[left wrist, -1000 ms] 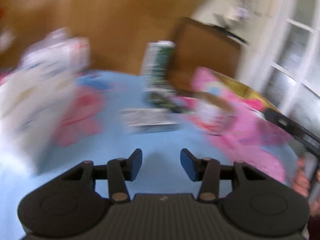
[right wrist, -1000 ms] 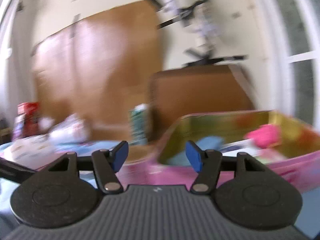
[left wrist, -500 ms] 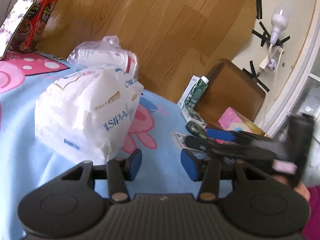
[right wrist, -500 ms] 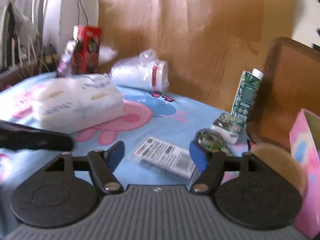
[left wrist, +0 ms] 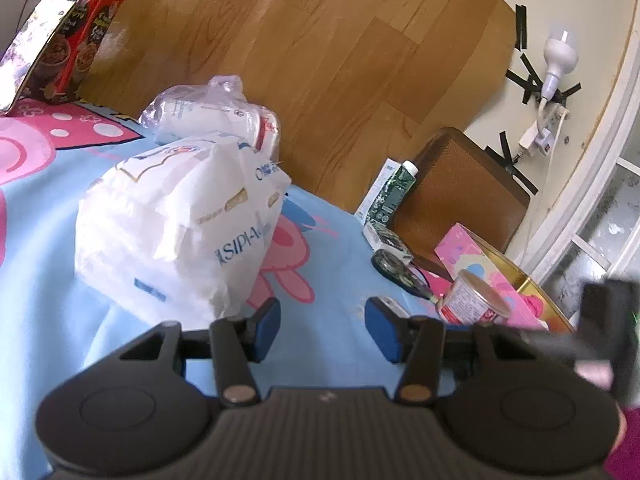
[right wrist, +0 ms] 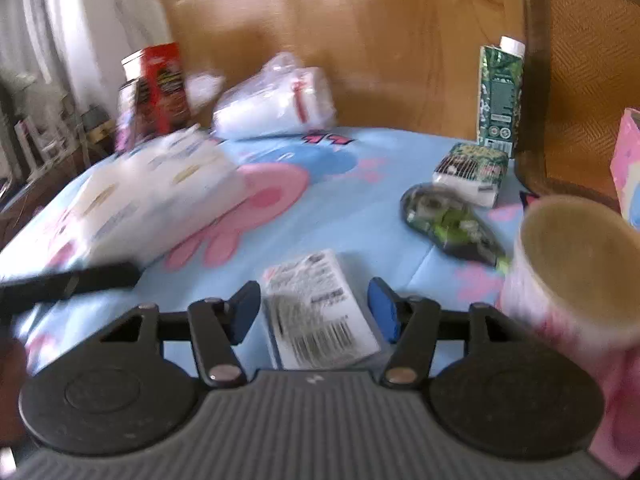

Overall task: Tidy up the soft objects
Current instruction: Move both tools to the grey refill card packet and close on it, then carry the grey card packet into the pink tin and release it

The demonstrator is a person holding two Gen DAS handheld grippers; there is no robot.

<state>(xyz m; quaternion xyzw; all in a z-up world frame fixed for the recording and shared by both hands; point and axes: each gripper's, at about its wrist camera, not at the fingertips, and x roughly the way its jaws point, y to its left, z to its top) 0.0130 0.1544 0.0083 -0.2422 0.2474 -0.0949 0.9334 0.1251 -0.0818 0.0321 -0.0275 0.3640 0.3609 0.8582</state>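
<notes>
My left gripper [left wrist: 322, 330] hangs level, jaws wide apart; my right gripper [right wrist: 314, 310], at its three o'clock, likewise gapes, holding nothing.

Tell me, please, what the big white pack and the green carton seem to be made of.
The big white pack looks like thin, slightly glossy plastic film around something soft: it creases and bulges, probably tissues. The green carton looks like coated cardboard: flat printed sides, sharp edges, a white cap on top.

Black left tool [left wrist: 322, 330], blue pads, ribbed grey housing, brass pivot screws, round side discs, magenta sleeve
</notes>
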